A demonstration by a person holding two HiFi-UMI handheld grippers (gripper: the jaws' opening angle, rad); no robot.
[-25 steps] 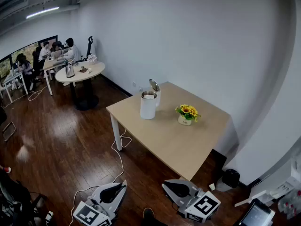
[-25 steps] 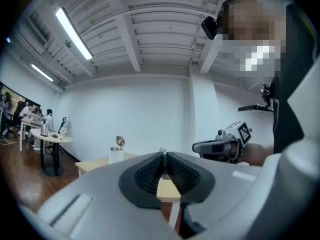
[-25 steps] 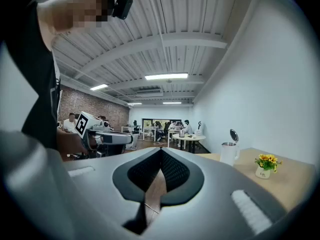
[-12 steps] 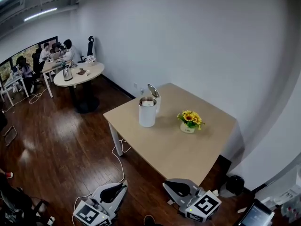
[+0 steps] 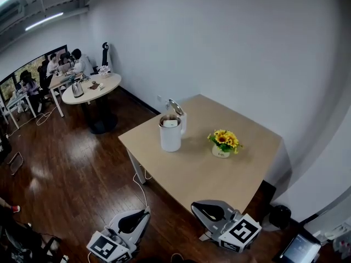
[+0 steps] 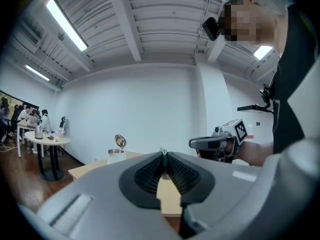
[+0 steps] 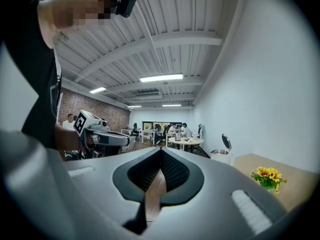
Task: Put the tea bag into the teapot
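A white teapot (image 5: pixel 170 136) with its lid flipped open stands on the wooden table (image 5: pixel 203 171), toward the table's left side. A pale patch shows inside its opening; I cannot tell whether it is the tea bag. The pot also appears small in the left gripper view (image 6: pixel 115 155) and in the right gripper view (image 7: pixel 220 155). My left gripper (image 5: pixel 145 213) and right gripper (image 5: pixel 193 206) hang low over the floor, short of the table's near edge. Both are shut with nothing between their jaws.
A small pot of yellow flowers (image 5: pixel 224 142) sits on the table to the right of the teapot. White cables (image 5: pixel 137 181) trail on the wood floor by the table leg. A dark bin (image 5: pixel 279 215) stands at the right. A round table (image 5: pixel 90 89) and seated people are far left.
The view has shifted so the table sits a little lower and nearer in the frame. Both grippers stay low, shut and empty.
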